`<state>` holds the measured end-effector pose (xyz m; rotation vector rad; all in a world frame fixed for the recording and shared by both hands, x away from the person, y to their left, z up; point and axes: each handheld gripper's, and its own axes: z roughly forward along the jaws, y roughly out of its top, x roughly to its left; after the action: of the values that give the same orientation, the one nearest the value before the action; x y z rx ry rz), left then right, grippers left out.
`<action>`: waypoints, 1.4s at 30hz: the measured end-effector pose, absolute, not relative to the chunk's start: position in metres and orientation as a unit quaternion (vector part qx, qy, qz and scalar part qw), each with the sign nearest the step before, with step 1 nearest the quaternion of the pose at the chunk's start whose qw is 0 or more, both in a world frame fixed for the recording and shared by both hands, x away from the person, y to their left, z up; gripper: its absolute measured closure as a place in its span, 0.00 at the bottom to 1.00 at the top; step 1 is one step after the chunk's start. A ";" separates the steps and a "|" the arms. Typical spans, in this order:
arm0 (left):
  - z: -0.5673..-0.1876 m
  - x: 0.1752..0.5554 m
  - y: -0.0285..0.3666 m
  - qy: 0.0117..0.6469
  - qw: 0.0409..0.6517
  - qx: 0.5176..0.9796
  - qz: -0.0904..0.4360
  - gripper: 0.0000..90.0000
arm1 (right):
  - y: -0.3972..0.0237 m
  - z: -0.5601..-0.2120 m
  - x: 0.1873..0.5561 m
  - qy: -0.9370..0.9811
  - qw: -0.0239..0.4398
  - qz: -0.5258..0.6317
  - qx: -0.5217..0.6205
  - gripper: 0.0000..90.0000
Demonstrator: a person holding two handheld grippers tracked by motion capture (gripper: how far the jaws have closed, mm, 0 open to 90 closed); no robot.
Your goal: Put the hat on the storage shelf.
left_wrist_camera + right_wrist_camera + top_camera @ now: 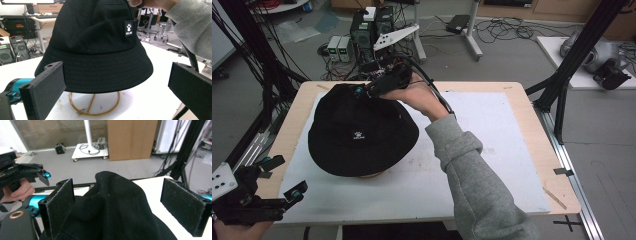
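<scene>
At the middle of the white surface (492,150) a black bucket hat (362,132) sits on a gold wire stand (94,104), its crown pinched up into a peak at the far side. The right tongs (362,91) hover at that peak with their jaws spread and the fabric rising loose between them, so I judge the hat has been set on the stand and let go. What seems called for next is lifting those tongs straight off without snagging the cloth and tipping the light stand. The left tongs (287,177) wait released at the near left corner, well apart from the brim. Off the far edge, computer boxes (372,30) and floor cables (507,30) lie clear of the work.
</scene>
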<state>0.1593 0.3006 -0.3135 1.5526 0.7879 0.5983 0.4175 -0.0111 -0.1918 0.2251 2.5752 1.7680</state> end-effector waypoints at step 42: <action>-0.312 0.184 0.298 0.337 0.611 0.671 0.252 0.02 | -0.182 -0.197 0.394 0.774 0.120 0.591 0.195 0.13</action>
<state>0.1838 0.2981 -0.3118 1.5486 0.7777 0.5808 0.3940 -0.1818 -0.1973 0.5694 2.2602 1.7268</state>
